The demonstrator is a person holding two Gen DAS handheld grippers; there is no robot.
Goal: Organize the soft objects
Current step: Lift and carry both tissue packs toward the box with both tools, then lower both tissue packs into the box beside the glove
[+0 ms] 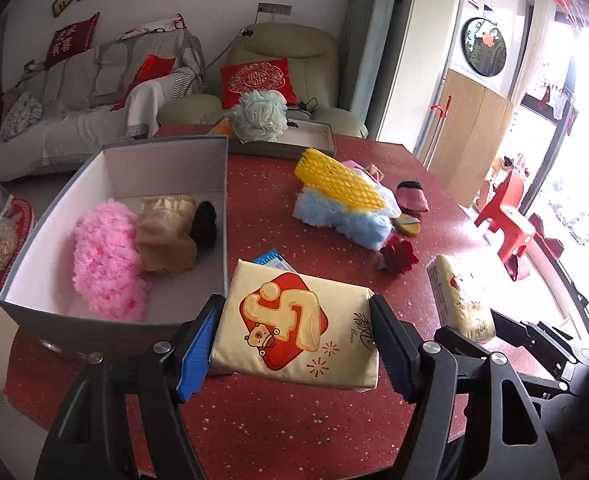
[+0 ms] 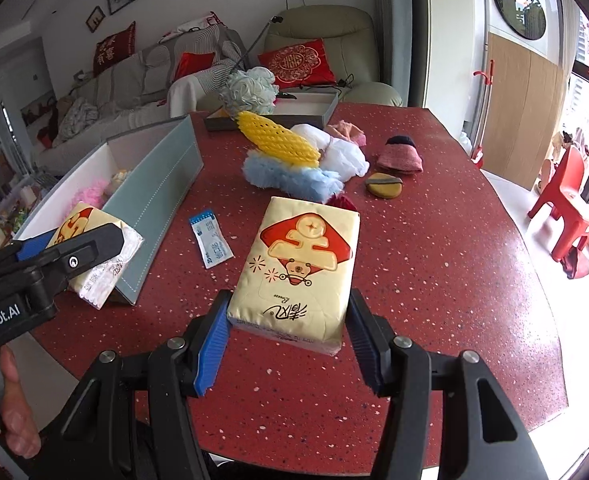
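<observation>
A living room with a grey sofa [image 1: 74, 92], a beige armchair [image 2: 322, 36] and red cushions lies beyond a red speckled tabletop [image 2: 434, 240].

The left hand-held gripper [image 1: 294, 322] pinches a cream tissue pack with a red emblem [image 1: 294, 328] across its width, both pads pressed on the pack's sides, and the pack hangs clear of the tabletop. Just ahead and to the left of it stands a grey box with a white inside [image 1: 210, 152], which holds a pink fluffy piece [image 1: 106, 256], a tan soft item [image 1: 166, 236] and a dark one [image 1: 204, 224]. A blue-and-white sachet [image 2: 210, 244] lies on the tabletop just beyond the pack.

The right hand-held gripper [image 2: 290, 330] clamps a second tissue pack [image 2: 298, 268] by its near end, lifted off the tabletop. To the left of it, the left hand-held gripper and its pack appear beside the box's near corner, with a person's fingers [image 2: 12, 400] on the handle.

Farther ahead of both lie a yellow foam net [image 2: 278, 140], a light blue fluffy piece [image 2: 294, 178], a white soft bundle [image 2: 342, 156], a pink knitted item [image 2: 400, 158], a round tan puff [image 2: 384, 186] and a dark red item [image 1: 398, 256]. Behind these a shallow grey tray [image 2: 326, 106] carries a pale blue mesh bath ball [image 2: 250, 90].
</observation>
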